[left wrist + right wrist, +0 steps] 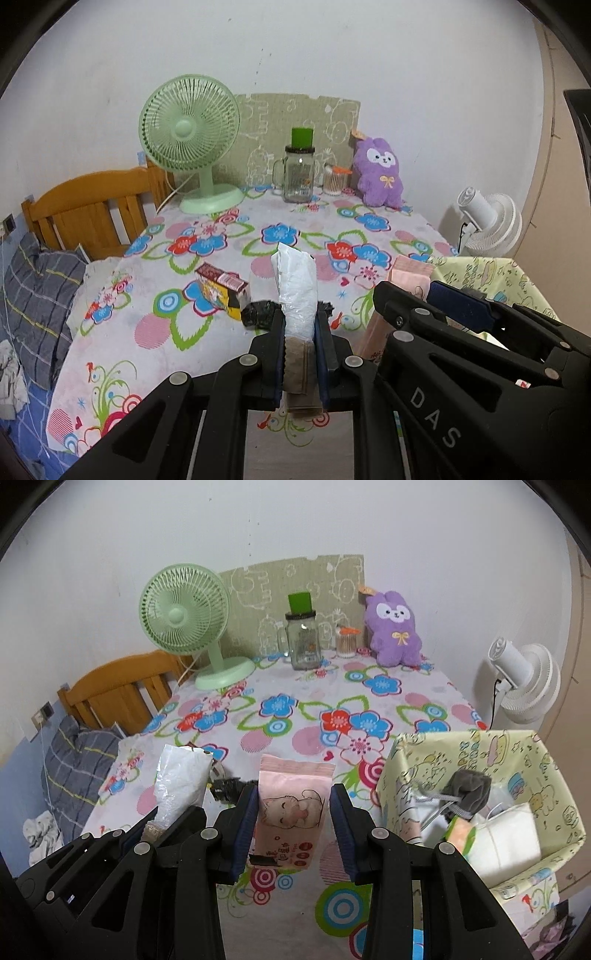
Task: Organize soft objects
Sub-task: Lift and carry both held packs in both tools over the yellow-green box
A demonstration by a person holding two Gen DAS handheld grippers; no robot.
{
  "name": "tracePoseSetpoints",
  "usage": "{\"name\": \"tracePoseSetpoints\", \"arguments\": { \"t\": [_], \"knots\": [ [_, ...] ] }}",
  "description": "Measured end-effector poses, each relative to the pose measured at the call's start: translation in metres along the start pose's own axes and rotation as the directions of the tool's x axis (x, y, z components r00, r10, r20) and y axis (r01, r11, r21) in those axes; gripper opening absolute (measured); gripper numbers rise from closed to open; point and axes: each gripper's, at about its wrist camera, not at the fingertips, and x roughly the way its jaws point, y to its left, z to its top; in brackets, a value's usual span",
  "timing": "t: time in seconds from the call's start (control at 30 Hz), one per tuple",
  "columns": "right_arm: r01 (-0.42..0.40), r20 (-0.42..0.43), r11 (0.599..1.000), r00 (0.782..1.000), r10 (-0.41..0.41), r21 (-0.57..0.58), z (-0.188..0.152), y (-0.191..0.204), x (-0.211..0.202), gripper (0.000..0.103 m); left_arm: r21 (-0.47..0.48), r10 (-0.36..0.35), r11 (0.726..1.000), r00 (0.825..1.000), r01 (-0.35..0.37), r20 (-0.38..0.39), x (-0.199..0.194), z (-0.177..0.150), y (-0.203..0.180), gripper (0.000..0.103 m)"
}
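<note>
- A white plastic packet [295, 291] is pinched upright by the left gripper [300, 325];
- a pink wet-wipes pack [291, 812] is clamped by the right gripper [293, 814], beside the fabric bin [391, 775].

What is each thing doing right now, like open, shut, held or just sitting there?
left gripper: shut on white plastic packet, lifted.
right gripper: holding pink wipes pack, lifted.
fabric bin: open, partly filled.
glass jar: upright, lid on.
purple plush: sitting upright against wall.
green fan: standing upright.
</note>
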Motion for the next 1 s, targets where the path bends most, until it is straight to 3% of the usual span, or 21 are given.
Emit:
{"name": "tracePoseSetpoints", "arguments": {
  "t": [0.63,1.0],
  "knots": [
    [0.025,0.119,1.000,0.993,-0.027,0.011,0.029,-0.018,-0.050,0.043,0.033,-0.038,0.999,0.993,0.035,0.111,-0.036,0.030,-0.027,0.012],
    [0.058,0.150,0.998,0.987,-0.062,0.030,0.035,-0.044,-0.061,0.043,0.039,-0.066,0.997,0.989,0.061,0.135,-0.034,0.036,-0.052,0.012]
  ]
}}
